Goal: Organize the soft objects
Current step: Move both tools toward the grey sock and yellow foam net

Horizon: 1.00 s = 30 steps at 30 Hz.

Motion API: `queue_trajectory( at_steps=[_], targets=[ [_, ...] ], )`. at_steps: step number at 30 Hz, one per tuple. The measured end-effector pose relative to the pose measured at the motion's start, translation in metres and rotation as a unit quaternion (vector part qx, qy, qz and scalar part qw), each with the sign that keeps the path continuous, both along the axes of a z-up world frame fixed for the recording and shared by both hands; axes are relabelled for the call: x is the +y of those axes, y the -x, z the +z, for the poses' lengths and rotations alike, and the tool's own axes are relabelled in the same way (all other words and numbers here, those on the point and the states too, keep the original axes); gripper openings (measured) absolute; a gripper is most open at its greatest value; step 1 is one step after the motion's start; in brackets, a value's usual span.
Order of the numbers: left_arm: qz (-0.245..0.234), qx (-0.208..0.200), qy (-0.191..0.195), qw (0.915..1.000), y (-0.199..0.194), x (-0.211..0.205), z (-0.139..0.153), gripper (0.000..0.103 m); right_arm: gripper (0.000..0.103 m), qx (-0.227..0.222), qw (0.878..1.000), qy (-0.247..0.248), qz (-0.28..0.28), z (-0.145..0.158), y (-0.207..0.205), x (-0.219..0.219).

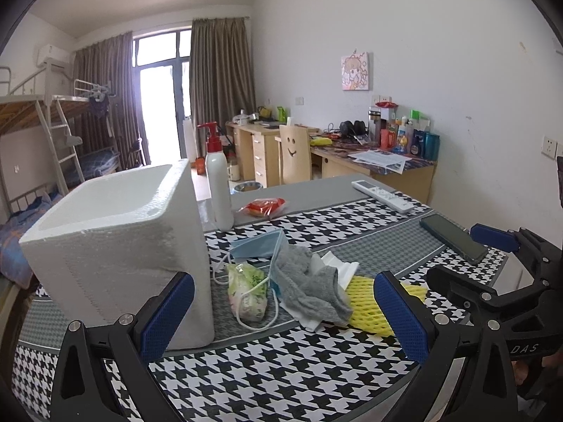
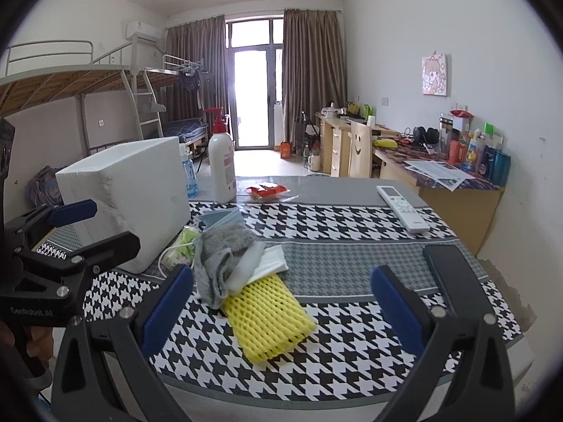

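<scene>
A pile of soft things lies on the houndstooth tablecloth: a grey sock [image 1: 309,288] [image 2: 218,260], a blue face mask [image 1: 257,244] [image 2: 220,218], a green-printed packet [image 1: 246,292] [image 2: 181,248], white folded tissue [image 1: 337,263] [image 2: 267,260] and a yellow foam net [image 1: 373,302] [image 2: 267,316]. A white foam box [image 1: 116,239] [image 2: 130,197] stands open-topped left of the pile. My left gripper [image 1: 281,316] is open and empty, just before the pile. My right gripper [image 2: 281,309] is open and empty, with the yellow net between its fingers' line; it also shows in the left wrist view [image 1: 492,281].
A white pump bottle [image 1: 218,183] [image 2: 221,161] and a red snack packet [image 1: 265,207] [image 2: 267,190] stand behind the pile. A white remote [image 1: 383,195] [image 2: 403,207] and a dark phone [image 1: 454,237] [image 2: 454,274] lie at the right. A blue bottle [image 2: 190,172] is behind the box.
</scene>
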<state>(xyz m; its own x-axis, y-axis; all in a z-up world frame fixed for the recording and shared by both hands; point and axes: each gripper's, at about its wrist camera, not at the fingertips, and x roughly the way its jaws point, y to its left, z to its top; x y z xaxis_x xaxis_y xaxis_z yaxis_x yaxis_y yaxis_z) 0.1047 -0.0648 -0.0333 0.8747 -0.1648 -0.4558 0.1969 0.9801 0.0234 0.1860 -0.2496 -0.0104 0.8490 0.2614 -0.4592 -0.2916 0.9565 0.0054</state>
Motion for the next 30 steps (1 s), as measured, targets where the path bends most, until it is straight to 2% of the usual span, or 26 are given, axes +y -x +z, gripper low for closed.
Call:
queue_trajectory(
  at_steps=[10,22,30],
  targets=[
    [-0.004,0.029,-0.009,0.9995,-0.017,-0.013,-0.015,0.102,0.102,0.021,1.0,0.007,-0.005,-0.011,-0.009,-0.012],
    [-0.004,0.044,-0.018,0.9989,-0.037,-0.026,-0.028,0.102,0.102,0.045,0.999,0.011,-0.014,-0.026,-0.021,-0.025],
    [-0.006,0.066,-0.023,0.9975,-0.054,-0.034,-0.041,0.096,0.102,0.059,0.998,0.015,-0.02,-0.034,-0.029,-0.03]
  ],
)
